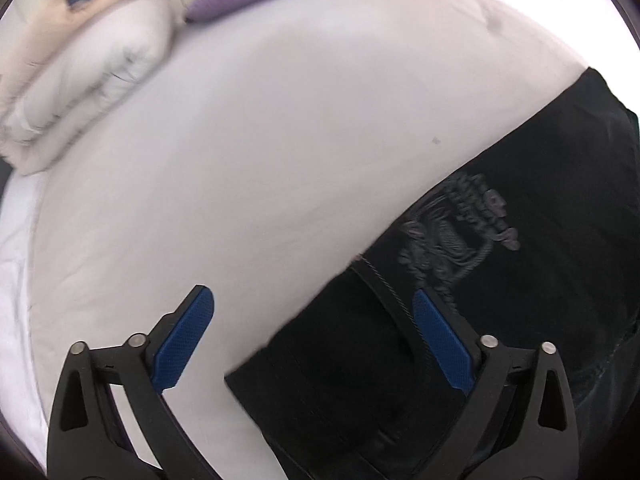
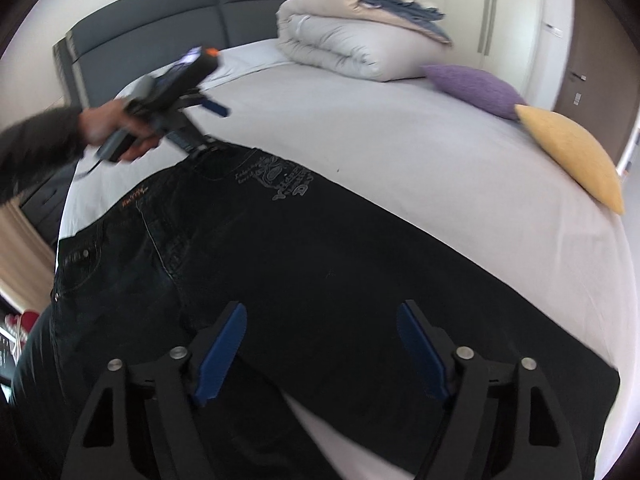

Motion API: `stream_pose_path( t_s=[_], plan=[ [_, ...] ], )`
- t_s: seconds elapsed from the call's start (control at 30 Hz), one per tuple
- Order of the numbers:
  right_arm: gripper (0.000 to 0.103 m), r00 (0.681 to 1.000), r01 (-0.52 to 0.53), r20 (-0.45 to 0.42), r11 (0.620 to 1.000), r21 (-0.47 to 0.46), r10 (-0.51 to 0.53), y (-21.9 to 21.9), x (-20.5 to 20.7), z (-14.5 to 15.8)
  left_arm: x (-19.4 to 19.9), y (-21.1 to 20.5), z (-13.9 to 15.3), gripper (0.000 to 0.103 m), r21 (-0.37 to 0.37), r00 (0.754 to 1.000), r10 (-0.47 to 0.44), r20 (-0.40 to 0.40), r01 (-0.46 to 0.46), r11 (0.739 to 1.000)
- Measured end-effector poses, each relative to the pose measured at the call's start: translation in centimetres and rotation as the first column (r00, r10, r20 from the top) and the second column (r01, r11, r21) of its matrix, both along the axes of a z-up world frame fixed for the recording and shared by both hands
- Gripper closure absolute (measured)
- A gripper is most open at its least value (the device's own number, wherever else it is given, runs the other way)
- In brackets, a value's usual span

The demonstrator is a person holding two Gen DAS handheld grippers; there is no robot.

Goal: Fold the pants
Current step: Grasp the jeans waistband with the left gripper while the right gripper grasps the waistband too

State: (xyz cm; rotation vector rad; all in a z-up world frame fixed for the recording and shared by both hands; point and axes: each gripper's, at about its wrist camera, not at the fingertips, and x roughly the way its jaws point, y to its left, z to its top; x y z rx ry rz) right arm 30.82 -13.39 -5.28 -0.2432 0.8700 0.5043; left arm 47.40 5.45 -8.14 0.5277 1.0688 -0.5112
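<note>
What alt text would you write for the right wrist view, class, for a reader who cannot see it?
Black pants lie spread on a bed's pale sheet, with the right hand-held gripper open just above them. At the far left, the left hand-held gripper is at the waistband. A folded duvet, a purple cushion and a yellow cushion sit along the bed's far side.

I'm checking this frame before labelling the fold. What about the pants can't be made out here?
- Leg ends of the pants: cut off by the right wrist view's lower edge and covered by the right gripper.
- Embroidered lettering: motion-blurred in the left wrist view, too small in the right.
- Left gripper: its distance above the waistband is unclear.
</note>
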Motion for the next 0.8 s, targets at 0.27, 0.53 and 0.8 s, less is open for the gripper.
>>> stream_pose_path(
  t_s=[0.27,0.53,0.8],
  plan=[
    [0.032,0.998,-0.054,-0.015,0.998,-0.027,0.054,1.5,4.8,-1.1,3.2,0.7,-3.0,0.071,-0.053,0.991,-0.018,-0.132,0.011,0.999],
    [0.036,0.996,-0.091,0.001,0.994,-0.067,0.091,5.0,8.8,-0.6,0.1,0.9,-1.4,0.099,0.013,0.996,-0.058,0.069,0.057,0.998],
    [0.036,0.99,-0.141,-0.008,0.978,-0.151,0.141,7.9,12.1,-1.1,-5.6,3.6,2.9,0.099,-0.05,0.965,-0.069,0.254,0.085,0.995]
  ],
)
